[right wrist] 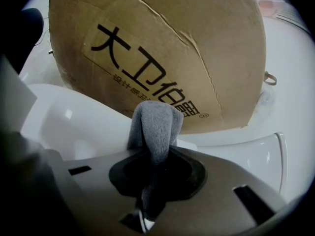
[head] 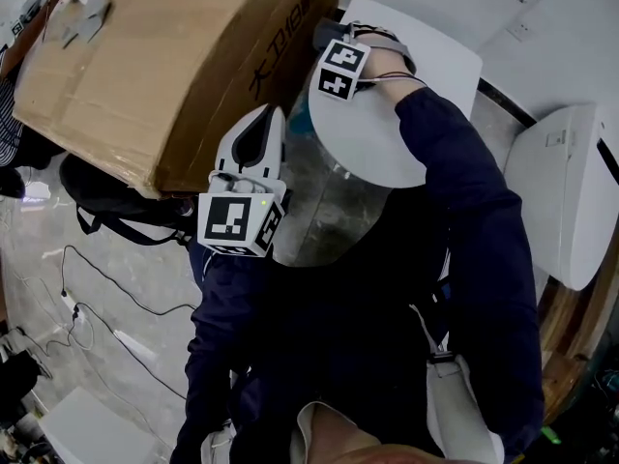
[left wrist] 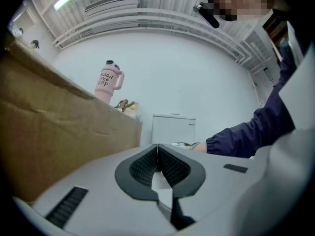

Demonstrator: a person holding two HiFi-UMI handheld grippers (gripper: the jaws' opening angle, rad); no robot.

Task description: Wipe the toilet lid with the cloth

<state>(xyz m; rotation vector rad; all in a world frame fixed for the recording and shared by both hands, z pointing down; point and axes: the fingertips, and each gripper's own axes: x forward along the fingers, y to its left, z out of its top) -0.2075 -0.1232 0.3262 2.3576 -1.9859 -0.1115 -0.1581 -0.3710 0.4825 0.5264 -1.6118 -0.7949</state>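
From the head view, the right claw (head: 329, 42) is out over the far part of the white toilet lid (head: 387, 138), close beside a large cardboard box (head: 164, 66). The left claw (head: 263, 124) hangs nearer the body, off the lid's near edge. In the left gripper view, that claw (left wrist: 157, 149) is pressed closed with nothing in it and is tipped upward toward a pink tumbler (left wrist: 108, 82) on the box and a white cistern (left wrist: 173, 128). It takes no part in the wipe. In the right gripper view, the claw (right wrist: 155, 156) is clamped on the grey cloth (right wrist: 155, 127), whose folded end stands out past the tips. The lid (right wrist: 74, 127) lies just below and ahead, with the box (right wrist: 162, 48) looming behind. Whether the cloth touches the lid cannot be told. To wipe well, I judge the claw should tilt down so the soft fold, not the hard tips, meets the surface. It should then draw across in overlapping passes with light, steady pressure, keeping clear of the box.
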